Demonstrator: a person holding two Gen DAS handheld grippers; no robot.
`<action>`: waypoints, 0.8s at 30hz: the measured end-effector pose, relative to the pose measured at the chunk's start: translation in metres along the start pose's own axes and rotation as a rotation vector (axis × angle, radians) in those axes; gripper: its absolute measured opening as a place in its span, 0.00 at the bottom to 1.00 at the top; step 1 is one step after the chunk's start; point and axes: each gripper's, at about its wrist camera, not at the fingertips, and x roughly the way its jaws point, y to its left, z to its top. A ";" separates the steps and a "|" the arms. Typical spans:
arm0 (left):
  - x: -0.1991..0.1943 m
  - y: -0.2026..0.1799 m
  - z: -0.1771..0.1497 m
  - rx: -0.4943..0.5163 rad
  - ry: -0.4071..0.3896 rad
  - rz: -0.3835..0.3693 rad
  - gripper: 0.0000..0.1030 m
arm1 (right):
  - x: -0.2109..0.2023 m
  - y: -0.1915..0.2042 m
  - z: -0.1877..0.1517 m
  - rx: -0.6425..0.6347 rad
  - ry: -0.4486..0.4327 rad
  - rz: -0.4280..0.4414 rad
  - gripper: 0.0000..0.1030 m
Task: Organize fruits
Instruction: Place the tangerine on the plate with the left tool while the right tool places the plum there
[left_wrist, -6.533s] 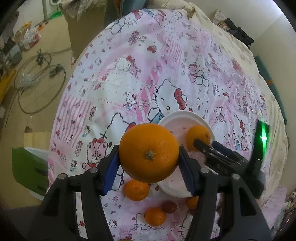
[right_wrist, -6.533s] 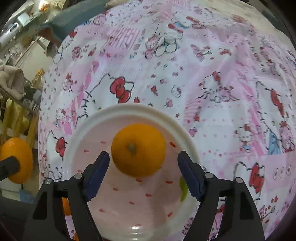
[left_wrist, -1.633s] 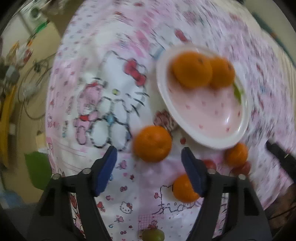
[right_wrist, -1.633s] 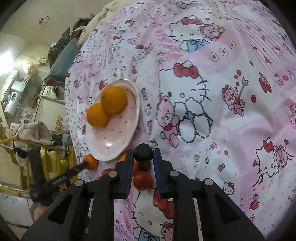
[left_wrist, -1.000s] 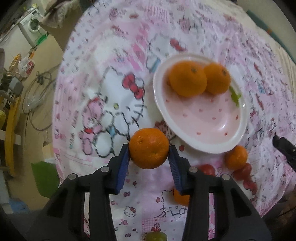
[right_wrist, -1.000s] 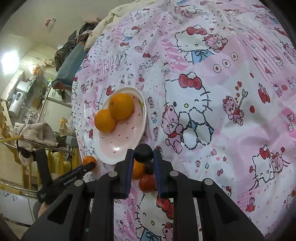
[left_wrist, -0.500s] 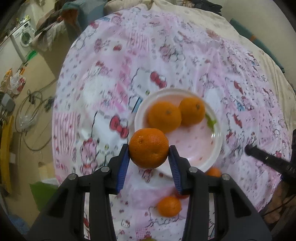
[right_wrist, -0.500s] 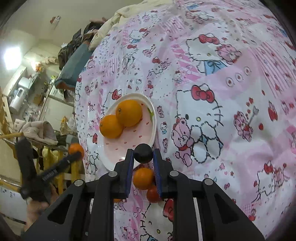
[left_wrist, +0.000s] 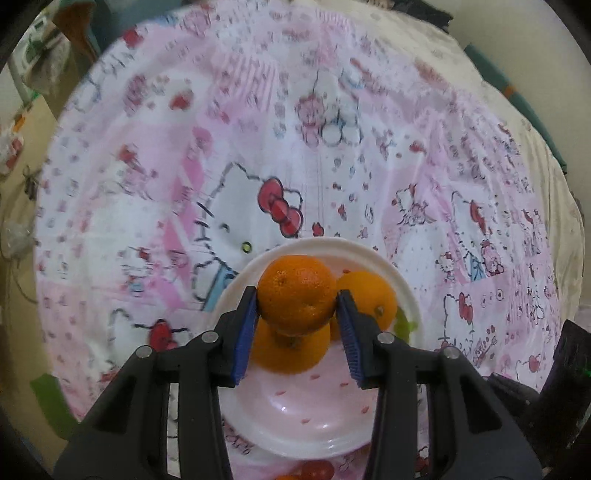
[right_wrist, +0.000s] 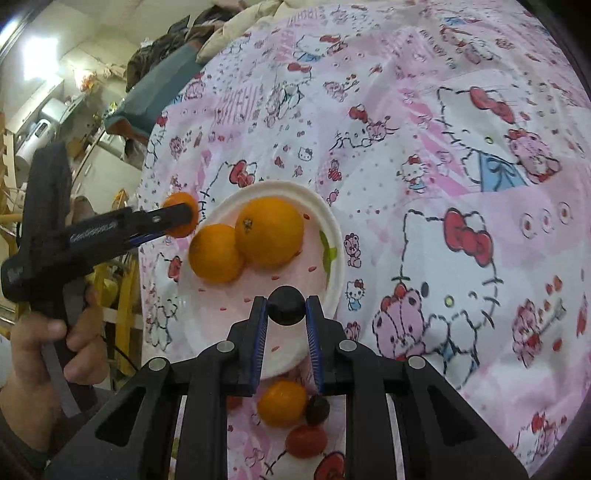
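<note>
left gripper (left_wrist: 297, 308): blue pads clamped on an orange (left_wrist: 296, 293), held above the near-left part of the white plate (left_wrist: 408, 295). two more oranges on the plate behind it: one (left_wrist: 291, 349) mostly hidden under the held fruit, only lower half showing; another (left_wrist: 373, 299) partly cut off by the right pad. green scrap on the plate rim barely visible past the right finger. far cloth blurred, cartoon print hard to read. something red (left_wrist: 316, 470) at the bottom edge, cropped, kind unclear. dark shape at far right edge, only partly in frame.

right gripper (right_wrist: 286, 314): pads closed tight on a small dark round fruit (right_wrist: 286, 304), held over the plate's near rim; type not clear. seen from here, plate carries a larger orange (right_wrist: 269, 232) touching a smaller one (right_wrist: 216, 253). left gripper enters from the left, hand (right_wrist: 40, 343) on its handle, orange between its tips mostly hidden by a finger. on the pink cartoon tablecloth (right_wrist: 461, 184) just below the plate: small orange (right_wrist: 282, 404), dark fruit (right_wrist: 317, 408) touching it, red fruit (right_wrist: 306, 441) beside; another red bit half hidden behind the left finger. background room cluttered, indistinct.
</note>
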 end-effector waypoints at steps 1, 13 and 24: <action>0.004 -0.001 0.002 0.002 -0.004 0.000 0.37 | 0.004 0.000 0.002 -0.006 0.005 -0.001 0.21; 0.030 -0.006 0.021 0.000 0.037 -0.016 0.38 | 0.032 -0.003 0.009 0.011 0.052 0.006 0.22; 0.040 -0.014 0.017 0.028 0.068 0.005 0.39 | 0.035 -0.005 0.008 0.030 0.060 0.011 0.24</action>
